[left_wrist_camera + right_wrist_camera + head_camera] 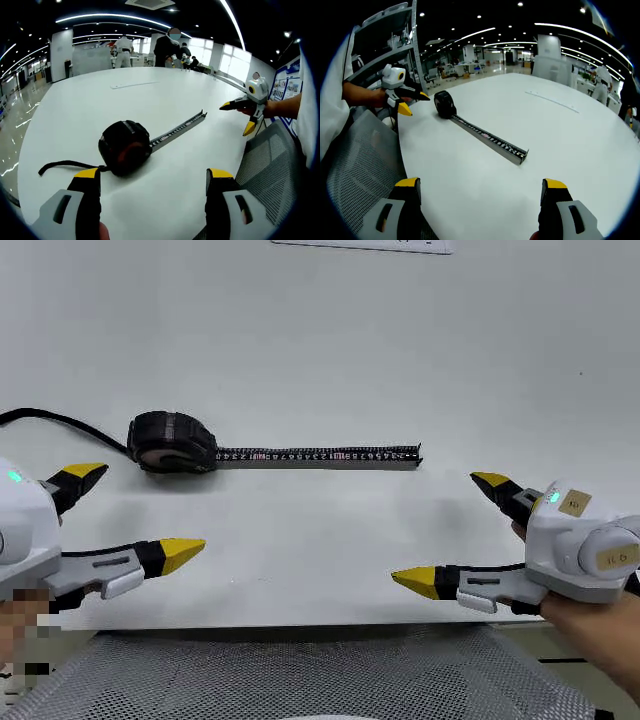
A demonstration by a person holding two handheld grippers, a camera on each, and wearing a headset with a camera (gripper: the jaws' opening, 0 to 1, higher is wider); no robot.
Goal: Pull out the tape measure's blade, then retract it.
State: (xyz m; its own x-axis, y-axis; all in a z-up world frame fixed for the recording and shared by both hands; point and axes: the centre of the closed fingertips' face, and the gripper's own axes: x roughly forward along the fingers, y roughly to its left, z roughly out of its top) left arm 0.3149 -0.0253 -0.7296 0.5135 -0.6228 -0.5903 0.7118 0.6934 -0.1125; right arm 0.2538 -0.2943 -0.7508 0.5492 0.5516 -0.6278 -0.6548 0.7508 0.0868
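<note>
Tape measure: we see its black case lying on the white table, with the round face turned toward us.
Blade: the blade stands extended from the case and lies flat on the table. Its printed scale faces up and its end hook rests well away from the case.
Strap: a black wrist strap trails from the case on the side opposite the blade.
Left gripper: the left gripper has its jaws spread wide and holds nothing. It sits near the case on our side of it, not touching. In the left gripper view the case lies just ahead, between the two yellow tips.
Right gripper: the right gripper also has its jaws spread and empty. It sits well apart from the case, near the end hook and on our side of it, clear of the blade.
Around: a grey mesh chair sits at the table edge on our side of the case. A thin white strip lies on the table far beyond the case. In the left gripper view, people stand past the table's far edge.
</note>
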